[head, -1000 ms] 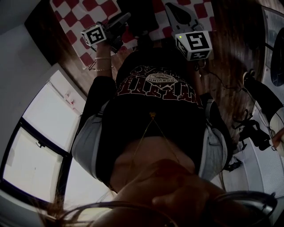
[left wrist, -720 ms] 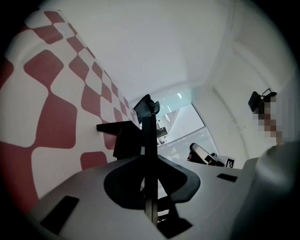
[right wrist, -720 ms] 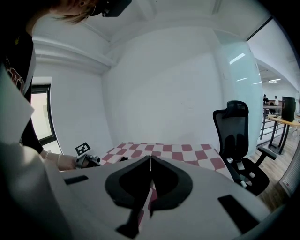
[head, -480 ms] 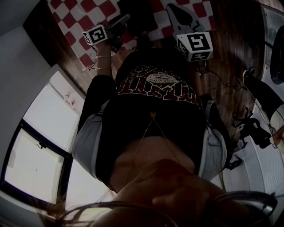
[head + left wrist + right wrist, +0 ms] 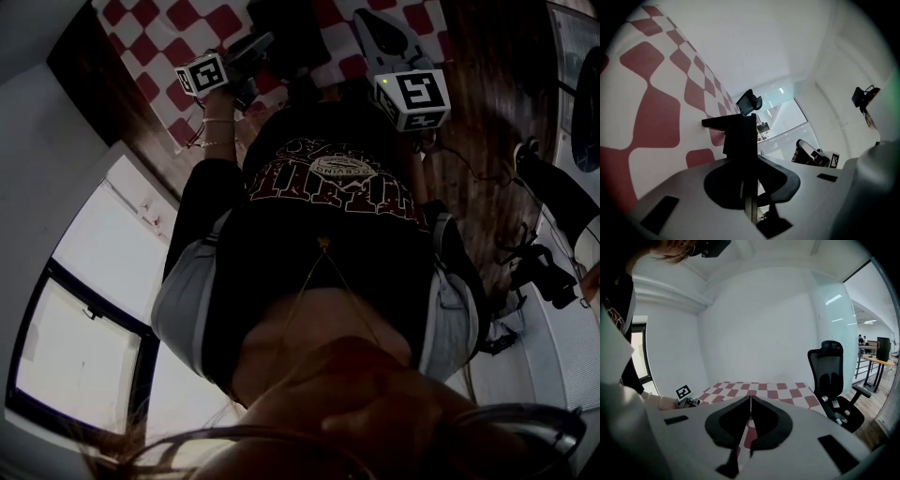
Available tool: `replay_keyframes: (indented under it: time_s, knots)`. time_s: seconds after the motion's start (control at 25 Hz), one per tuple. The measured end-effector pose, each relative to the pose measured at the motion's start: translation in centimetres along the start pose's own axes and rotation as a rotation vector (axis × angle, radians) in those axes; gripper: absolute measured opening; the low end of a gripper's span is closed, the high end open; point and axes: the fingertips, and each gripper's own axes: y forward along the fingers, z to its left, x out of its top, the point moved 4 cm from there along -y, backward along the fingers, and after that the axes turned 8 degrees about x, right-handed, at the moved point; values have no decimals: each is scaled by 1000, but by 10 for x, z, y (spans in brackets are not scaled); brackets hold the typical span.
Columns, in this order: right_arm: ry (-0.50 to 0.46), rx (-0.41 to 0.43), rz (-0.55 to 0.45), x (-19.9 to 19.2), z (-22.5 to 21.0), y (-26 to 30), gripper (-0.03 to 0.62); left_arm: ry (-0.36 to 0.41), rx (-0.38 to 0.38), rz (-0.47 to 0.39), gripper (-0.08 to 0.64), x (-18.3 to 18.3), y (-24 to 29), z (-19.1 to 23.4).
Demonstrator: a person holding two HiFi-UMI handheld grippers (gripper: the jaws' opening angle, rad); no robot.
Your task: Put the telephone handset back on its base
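Almost nothing moved. Left gripper (image 5: 261,42) fingers clamp black telephone handset (image 5: 738,131); right gripper (image 5: 750,399) fingers closed together, empty. Base not seen; placing not yet done.

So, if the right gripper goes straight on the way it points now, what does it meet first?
Most likely the checkered tablecloth, straight beyond the right gripper; depth is unclear, so it may pass above it.

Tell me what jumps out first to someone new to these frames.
The red-and-white checked cloth at the top of the head view catches the eye first. Below it, the person's black printed T-shirt fills the middle of that view. In the right gripper view a black office chair stands to the right of the cloth, beyond the shut right gripper.
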Motion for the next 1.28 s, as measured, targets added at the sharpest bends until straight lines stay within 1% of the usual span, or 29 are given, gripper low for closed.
replay_keyframes:
  time_s: [0.32, 0.56, 0.76, 0.88, 1.0, 1.16, 1.28]
  knots:
    - [-1, 0, -5, 1, -1, -1, 20, 23, -1, 9, 80, -1, 3, 1]
    - [-4, -2, -3, 0, 0, 0, 20, 67, 30, 15, 80, -2, 4, 3]
    - [-11, 3, -23, 4, 0, -1, 20, 66, 45, 30, 80, -10, 4, 14]
    - [-12, 5, -25, 3, 0, -2, 20, 87, 54, 24, 81, -6, 5, 9]
    - [-7, 7, -29, 3, 1, -3, 20, 107, 92, 23, 81, -2, 5, 4]
    - [-8, 12, -41, 4, 2, -5, 21, 93, 154, 38, 84, -5, 6, 6]
    - [3, 19, -56, 6, 3, -8, 20, 117, 210, 54, 98, -1, 5, 0]
